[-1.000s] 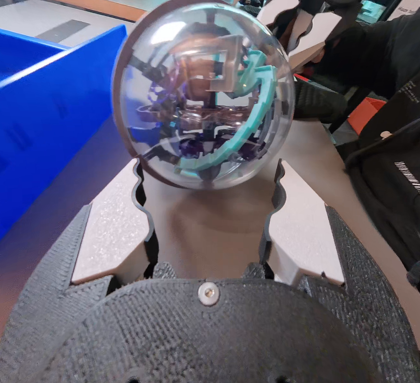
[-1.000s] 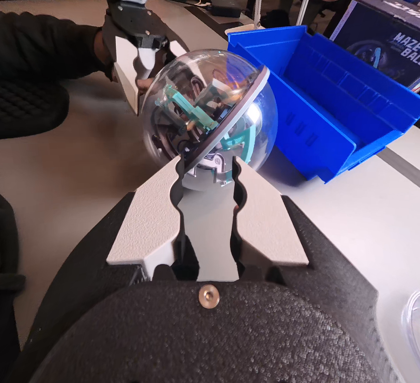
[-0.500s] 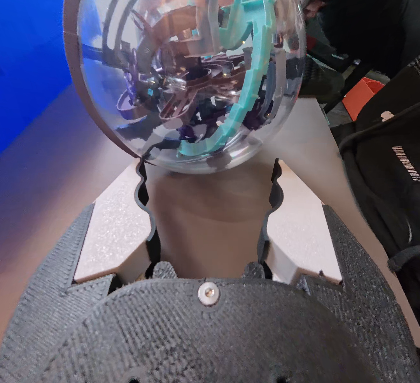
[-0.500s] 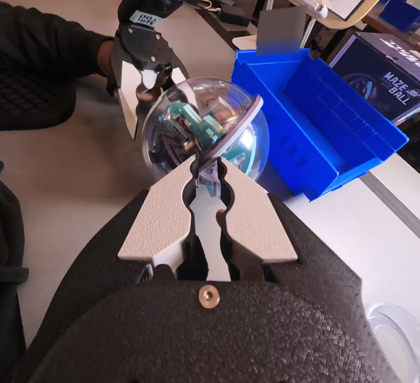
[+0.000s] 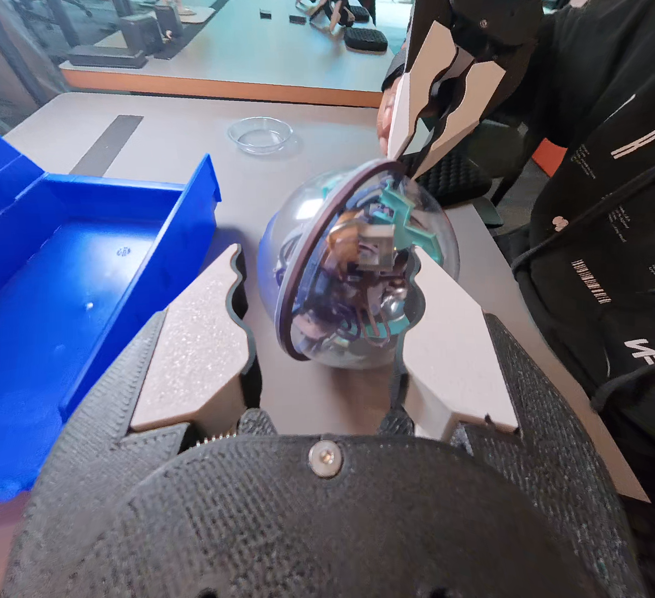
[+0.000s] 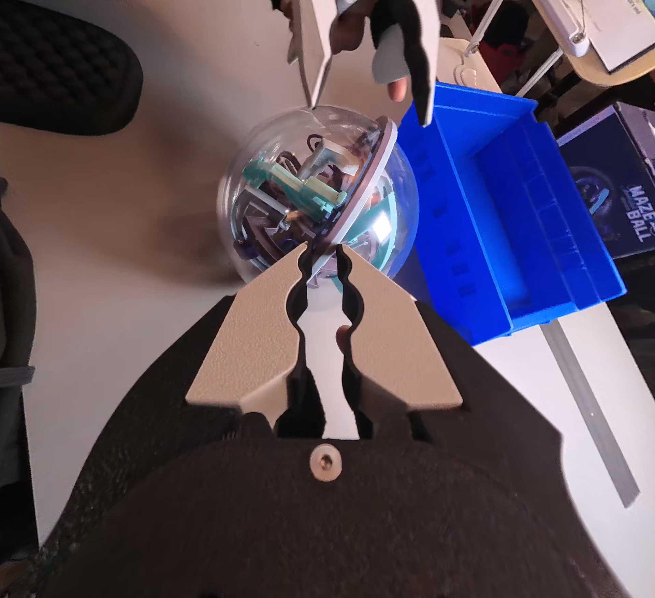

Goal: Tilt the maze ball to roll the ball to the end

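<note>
Clear plastic forms the shell of the maze ball, which rests on the pale table just beside the blue bin. A dark ring runs around the ball and stands tilted, and inside are teal and purple tracks (the small ball itself I cannot pick out). The right tool is closed on this ring, with its two pale fingers pinching the rim at the side near its camera. The left tool is open wide; its fingers stand on both sides of the ball, and in the right wrist view one fingertip touches the top of the shell. A clear shallow dish lies farther back on the table.
</note>
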`<state>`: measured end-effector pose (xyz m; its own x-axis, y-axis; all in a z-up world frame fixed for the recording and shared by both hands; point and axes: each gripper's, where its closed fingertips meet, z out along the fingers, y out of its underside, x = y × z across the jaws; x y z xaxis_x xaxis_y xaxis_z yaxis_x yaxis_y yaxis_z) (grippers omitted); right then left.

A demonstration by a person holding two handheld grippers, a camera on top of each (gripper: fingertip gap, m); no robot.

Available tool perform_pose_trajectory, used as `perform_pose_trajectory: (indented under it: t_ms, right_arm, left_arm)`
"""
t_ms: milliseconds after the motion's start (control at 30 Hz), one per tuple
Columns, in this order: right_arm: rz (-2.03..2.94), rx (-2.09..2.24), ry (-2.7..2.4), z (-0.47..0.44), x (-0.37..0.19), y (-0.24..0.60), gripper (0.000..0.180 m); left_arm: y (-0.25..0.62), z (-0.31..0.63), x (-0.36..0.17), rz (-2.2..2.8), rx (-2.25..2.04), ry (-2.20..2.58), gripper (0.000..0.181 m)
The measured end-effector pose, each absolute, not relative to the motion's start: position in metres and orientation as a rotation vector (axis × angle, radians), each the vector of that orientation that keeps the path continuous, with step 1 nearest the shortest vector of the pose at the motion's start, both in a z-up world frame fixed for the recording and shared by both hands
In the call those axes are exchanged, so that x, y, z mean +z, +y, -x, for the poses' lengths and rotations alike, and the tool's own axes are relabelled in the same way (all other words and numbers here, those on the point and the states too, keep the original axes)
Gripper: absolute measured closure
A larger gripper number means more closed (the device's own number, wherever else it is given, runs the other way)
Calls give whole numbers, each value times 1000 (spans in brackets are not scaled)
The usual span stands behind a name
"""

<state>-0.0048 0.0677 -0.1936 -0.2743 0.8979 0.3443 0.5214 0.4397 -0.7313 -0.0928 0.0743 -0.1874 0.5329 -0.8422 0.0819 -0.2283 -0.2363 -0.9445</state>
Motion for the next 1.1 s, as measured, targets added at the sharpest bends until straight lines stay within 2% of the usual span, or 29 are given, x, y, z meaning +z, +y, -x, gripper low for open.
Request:
perform_pose_trajectory:
  t_ms: [400,533,1100]
  right_arm:
    - [1062,522,-2084,11,-191,52,170]
    - [1028,505,-2114,14,-190,49,170]
    - [973,486,-2188,18,-189,35,171]
  left_arm:
    - [56,65,-174,1785,-806,1197,135]
    - [55,67,-172,1780,-799,1208,145]
    - [28,68,-176,1728,-750,1381,153]
